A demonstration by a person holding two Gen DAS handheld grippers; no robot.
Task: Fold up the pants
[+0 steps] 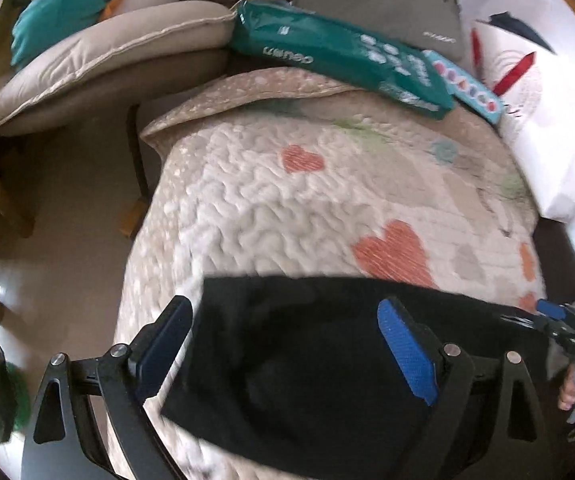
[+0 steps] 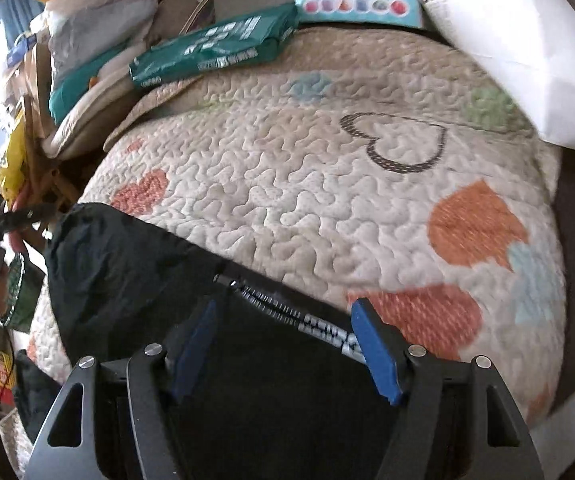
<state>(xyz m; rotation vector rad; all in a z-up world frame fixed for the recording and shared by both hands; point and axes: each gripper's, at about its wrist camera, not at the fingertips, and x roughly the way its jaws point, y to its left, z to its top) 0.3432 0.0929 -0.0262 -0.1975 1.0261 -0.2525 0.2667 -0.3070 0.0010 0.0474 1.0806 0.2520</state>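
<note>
Black pants lie folded on the near part of a quilted heart-pattern cover. My left gripper is open, its blue-padded fingers spread over the pants' left end, holding nothing. In the right wrist view the pants run from the left edge to the front, with a white-patterned waistband showing. My right gripper is open above the waistband, empty. It also shows at the right edge of the left wrist view.
A green package, a light blue box, a grey bag and a white pillow sit at the cover's far end. A beige cushioned chair stands at the left. The floor lies beyond the left edge.
</note>
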